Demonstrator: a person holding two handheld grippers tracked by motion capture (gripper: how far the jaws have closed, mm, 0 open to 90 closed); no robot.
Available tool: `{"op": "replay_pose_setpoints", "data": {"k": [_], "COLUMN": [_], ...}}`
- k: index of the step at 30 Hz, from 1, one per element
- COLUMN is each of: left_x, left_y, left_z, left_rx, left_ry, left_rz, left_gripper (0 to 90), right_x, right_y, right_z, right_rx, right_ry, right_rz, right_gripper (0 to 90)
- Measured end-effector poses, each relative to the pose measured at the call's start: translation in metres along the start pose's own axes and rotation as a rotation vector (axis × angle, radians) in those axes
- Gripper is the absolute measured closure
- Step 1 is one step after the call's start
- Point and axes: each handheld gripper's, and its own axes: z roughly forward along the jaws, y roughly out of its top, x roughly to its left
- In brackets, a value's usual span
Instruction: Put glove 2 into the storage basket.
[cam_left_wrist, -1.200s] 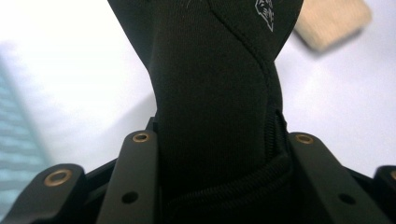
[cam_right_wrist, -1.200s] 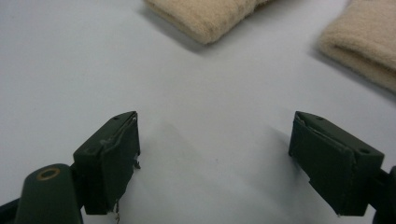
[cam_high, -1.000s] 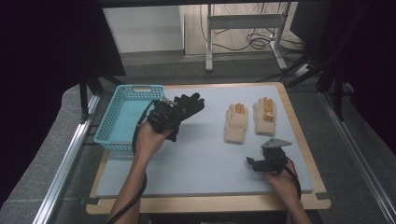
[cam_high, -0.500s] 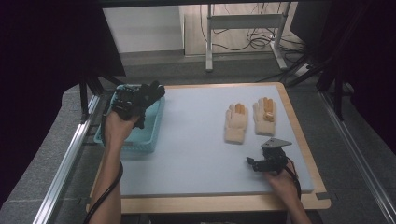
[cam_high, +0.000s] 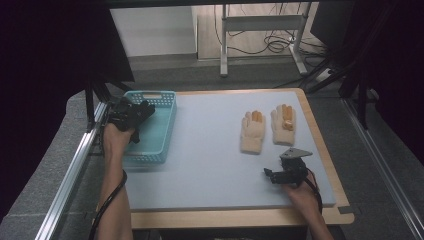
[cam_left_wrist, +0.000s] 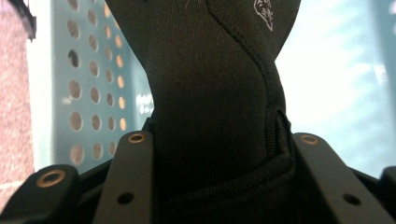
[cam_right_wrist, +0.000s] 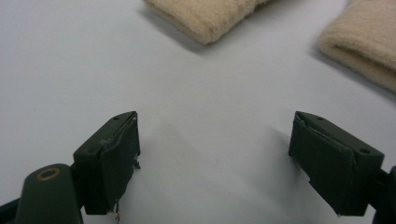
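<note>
My left gripper (cam_high: 131, 114) is shut on a black fabric glove (cam_high: 143, 110) and holds it over the left part of the teal perforated basket (cam_high: 159, 146). In the left gripper view the black glove (cam_left_wrist: 215, 84) fills the gap between the jaws, with the basket wall (cam_left_wrist: 88, 93) behind it. Two beige knitted gloves (cam_high: 252, 132) (cam_high: 284, 124) lie side by side on the right of the mat. My right gripper (cam_high: 270, 175) rests on the mat just in front of them, open and with nothing in it (cam_right_wrist: 215, 126). The beige cuffs (cam_right_wrist: 210, 14) (cam_right_wrist: 364, 51) lie beyond its jaws.
A pale blue mat (cam_high: 210, 165) covers the wooden table (cam_high: 240, 217). A metal rail (cam_high: 75, 170) runs along the left side. A desk frame with cables (cam_high: 260, 30) stands beyond the far edge.
My left gripper has carried the black glove leftward from the mat's middle to over the basket, and lower. The right gripper has stayed in place.
</note>
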Motion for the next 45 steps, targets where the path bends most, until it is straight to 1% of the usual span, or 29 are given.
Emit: {"op": "replay_pose_setpoints", "data": {"k": [3, 5, 8, 10, 12, 14, 15, 16, 18, 20, 22, 23, 26, 29, 31, 33, 36, 37, 39, 45], "left_x": [0.005, 0.006, 0.004, 0.003, 0.001, -0.001, -0.002, -0.002, 0.0, 0.004, 0.007, 0.007, 0.009, 0.01, 0.008, 0.006, 0.001, -0.001, -0.007, -0.032], "left_y": [0.003, 0.005, 0.008, 0.01, 0.011, 0.011, 0.011, 0.011, 0.01, 0.009, 0.008, 0.007, 0.006, 0.004, 0.003, 0.002, 0.0, 0.0, -0.001, -0.007], "left_z": [0.009, 0.014, 0.02, 0.022, 0.025, 0.025, 0.025, 0.024, 0.02, 0.014, 0.007, 0.004, -0.007, -0.017, -0.023, -0.027, -0.032, -0.034, -0.037, -0.045], "left_rx": [0.028, 0.042, 0.057, 0.068, 0.086, 0.092, 0.094, 0.093, 0.074, 0.042, 0.016, 0.008, -0.018, -0.058, -0.084, -0.106, -0.151, -0.16, -0.182, -0.23], "left_ry": [0.013, 0.019, 0.03, 0.031, 0.024, 0.024, 0.016, 0.004, -0.019, -0.045, -0.064, -0.069, -0.064, -0.095, -0.108, -0.121, -0.164, -0.176, -0.199, -0.259], "left_rz": [-0.019, -0.022, -0.012, 0.002, 0.014, 0.035, 0.041, 0.045, 0.051, 0.039, 0.038, 0.038, 0.048, 0.058, 0.059, 0.063, 0.062, 0.069, 0.097, 0.169], "left_gripper": [58.9, 58.1, 56.5, 54.5, 47.5, 35.7, 30.3, 26.8, 21.4, 18.8, 15.3, 14.2, 11.8, 10.8, 9.9, 8.5, 6.6, 6.0, 4.7, 2.7], "right_x": [0.0, 0.0, 0.0, 0.0, 0.0, 0.0, 0.0, 0.0, 0.0, 0.0, 0.0, 0.0, 0.0, 0.0, 0.0, 0.0, 0.0, 0.0, 0.0, 0.0], "right_y": [0.0, 0.0, 0.0, 0.0, 0.0, 0.0, 0.0, 0.0, 0.0, 0.0, 0.0, 0.0, 0.0, 0.0, 0.0, 0.0, 0.0, 0.0, 0.0, 0.0], "right_z": [0.0, 0.0, 0.0, 0.0, 0.0, 0.0, 0.0, 0.0, 0.0, 0.0, 0.0, 0.0, 0.0, 0.0, 0.0, 0.0, 0.0, 0.0, 0.0, 0.0], "right_rx": [0.0, 0.0, 0.0, 0.0, 0.0, 0.0, 0.0, 0.0, 0.0, 0.0, 0.0, 0.0, 0.0, 0.0, 0.0, 0.0, 0.0, 0.0, 0.0, -0.001], "right_ry": [0.0, 0.0, 0.0, 0.0, 0.0, 0.0, 0.0, 0.0, 0.0, 0.0, 0.0, 0.0, 0.0, 0.0, 0.0, 0.0, 0.0, 0.0, -0.001, 0.0], "right_rz": [0.0, 0.001, 0.001, 0.0, 0.0, 0.001, 0.0, 0.0, 0.001, 0.0, 0.0, 0.0, 0.0, 0.0, 0.0, 0.0, 0.0, -0.001, -0.001, 0.001], "right_gripper": [15.9, 15.9, 15.9, 15.9, 15.9, 15.9, 16.0, 15.9, 15.9, 15.9, 15.9, 16.0, 15.9, 15.9, 15.9, 15.9, 15.9, 15.9, 15.9, 15.9]}}
